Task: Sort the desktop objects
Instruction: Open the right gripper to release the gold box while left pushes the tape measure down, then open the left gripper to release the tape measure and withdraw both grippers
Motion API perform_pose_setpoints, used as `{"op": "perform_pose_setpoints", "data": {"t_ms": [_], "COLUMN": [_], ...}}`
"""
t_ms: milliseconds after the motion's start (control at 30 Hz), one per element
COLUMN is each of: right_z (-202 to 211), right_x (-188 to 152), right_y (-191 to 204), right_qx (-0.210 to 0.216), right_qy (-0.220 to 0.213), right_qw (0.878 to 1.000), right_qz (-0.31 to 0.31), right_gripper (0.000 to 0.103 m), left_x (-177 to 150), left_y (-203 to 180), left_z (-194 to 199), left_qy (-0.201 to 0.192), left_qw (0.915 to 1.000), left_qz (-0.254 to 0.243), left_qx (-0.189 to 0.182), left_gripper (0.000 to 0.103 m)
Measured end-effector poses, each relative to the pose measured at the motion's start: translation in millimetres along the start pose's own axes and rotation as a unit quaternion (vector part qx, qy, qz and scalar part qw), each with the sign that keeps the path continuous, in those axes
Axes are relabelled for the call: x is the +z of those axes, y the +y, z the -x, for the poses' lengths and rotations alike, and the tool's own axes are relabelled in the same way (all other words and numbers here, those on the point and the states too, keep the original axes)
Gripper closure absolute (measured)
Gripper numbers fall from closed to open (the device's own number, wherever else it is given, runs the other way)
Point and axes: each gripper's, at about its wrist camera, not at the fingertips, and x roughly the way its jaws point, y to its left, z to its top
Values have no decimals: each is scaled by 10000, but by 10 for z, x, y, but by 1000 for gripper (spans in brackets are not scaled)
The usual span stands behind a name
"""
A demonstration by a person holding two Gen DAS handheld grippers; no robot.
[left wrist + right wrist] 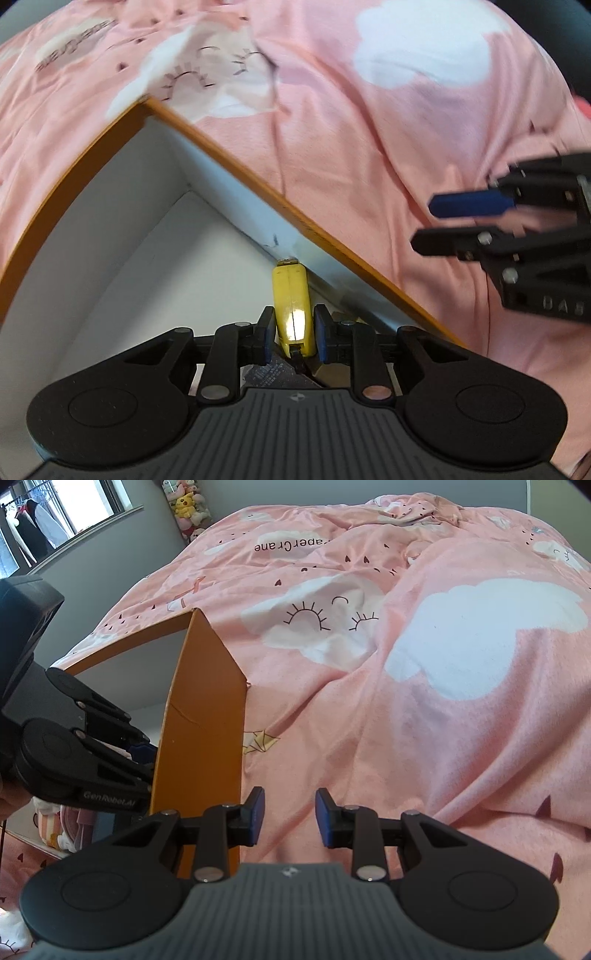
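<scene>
Yellow tape measure (292, 306), apparently gripped, sits between left fingers (266, 332).

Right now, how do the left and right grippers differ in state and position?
The left gripper is shut on the yellow tape measure inside the orange box; the right gripper is open, empty, over the pink bedspread outside the box. Both have blue pads.
</scene>
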Motion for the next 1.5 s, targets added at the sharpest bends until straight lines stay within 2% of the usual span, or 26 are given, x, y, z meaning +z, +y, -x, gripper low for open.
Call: {"op": "perform_pose_setpoints", "data": {"t_ms": [133,233,400,533,700,800,900,967,1067,1133,1300,1500], "right_z": [-4,-1,12,-1,-54,-66,-87,-101,-125,-138,-150,-134], "right_x": [-3,-4,-7,0,0,-9,-24,-30,-38,-42,-45,-43], "right_y": [-7,-8,-6,8,79,98,82,69,71,82,85,79], "right_qx": [-17,-30,-51,-89,-126,-105,-135,-159,-168,-174,-194,-211], "right_qy": [21,27,30,88,215,252,304,336,378,398,429,403], "right_qw": [10000,10000,10000,9999,9994,9992,9991,9991,9989,9987,9986,9987], "right_qz": [-28,-39,-29,38,243,285,251,226,233,257,255,218], "right_gripper": [71,71,71,71,71,71,71,71,71,70,70,70], "left_x": [-31,-27,-14,6,7,32,34,51,18,8,71,81], "left_y": [-106,-97,-36,-13,-43,-58,-82,-80,-98,-110,-125,-7], "left_z": [9,19,50,155,137,81,39,-3,60,86,19,40], "left_qy": [130,184,234,26,-147,-226,-225,-226,-229,-183,-22,9], "left_qw": [9973,9951,9948,9960,9965,9963,9954,9944,9917,9894,9862,9885], "left_qz": [-722,-962,-949,-831,-820,-809,-929,-1023,-1230,-1359,-1545,-1275], "left_qx": [-11,-109,-292,-320,-100,-196,-107,-117,-305,-475,-588,-811], "left_gripper": [78,77,76,73,73,71,72,75,76,84,84,83]}}
